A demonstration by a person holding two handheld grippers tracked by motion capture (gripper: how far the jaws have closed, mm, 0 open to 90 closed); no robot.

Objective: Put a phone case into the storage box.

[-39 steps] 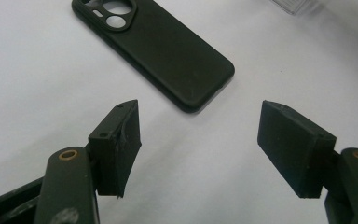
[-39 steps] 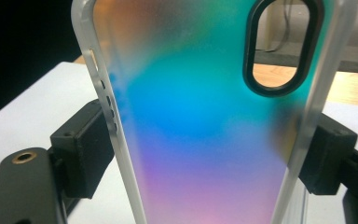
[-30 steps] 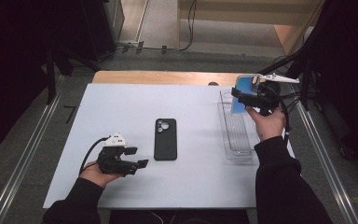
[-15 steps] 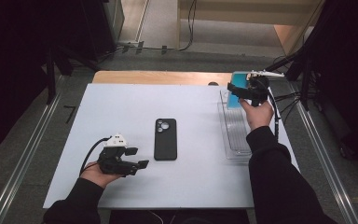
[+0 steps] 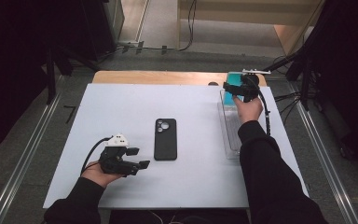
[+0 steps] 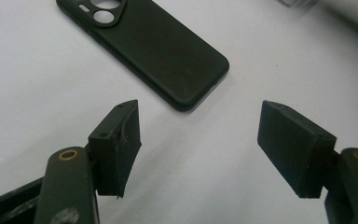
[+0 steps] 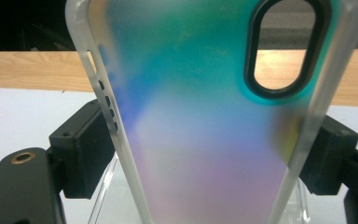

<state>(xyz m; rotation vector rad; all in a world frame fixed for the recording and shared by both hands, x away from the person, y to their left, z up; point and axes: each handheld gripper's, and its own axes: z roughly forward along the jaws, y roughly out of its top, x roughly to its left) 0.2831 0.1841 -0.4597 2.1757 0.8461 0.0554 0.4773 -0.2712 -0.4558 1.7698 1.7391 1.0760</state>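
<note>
A black phone [image 5: 165,138] lies camera side up in the middle of the white table [image 5: 121,107]; the left gripper view has it just beyond the jaws [image 6: 158,46]. My left gripper [image 5: 137,157] rests at the near left, open, nothing between its pads [image 6: 198,116]. My right gripper [image 5: 230,88] hovers over the far end of a clear tray [image 5: 230,135], shut on a translucent teal-to-pink phone case [image 5: 231,99]. Both pads press the case's edges [image 7: 205,116] in the right gripper view [image 7: 207,151].
A wooden strip [image 5: 158,77] runs along the table's far edge. Metal rails [image 5: 28,140] flank the table on both sides. A cable [image 5: 266,116] trails from the right gripper past the table's right edge.
My right hand has carried the case leftward and down, toward the far end of the clear tray. The left gripper and the phone have stayed put.
</note>
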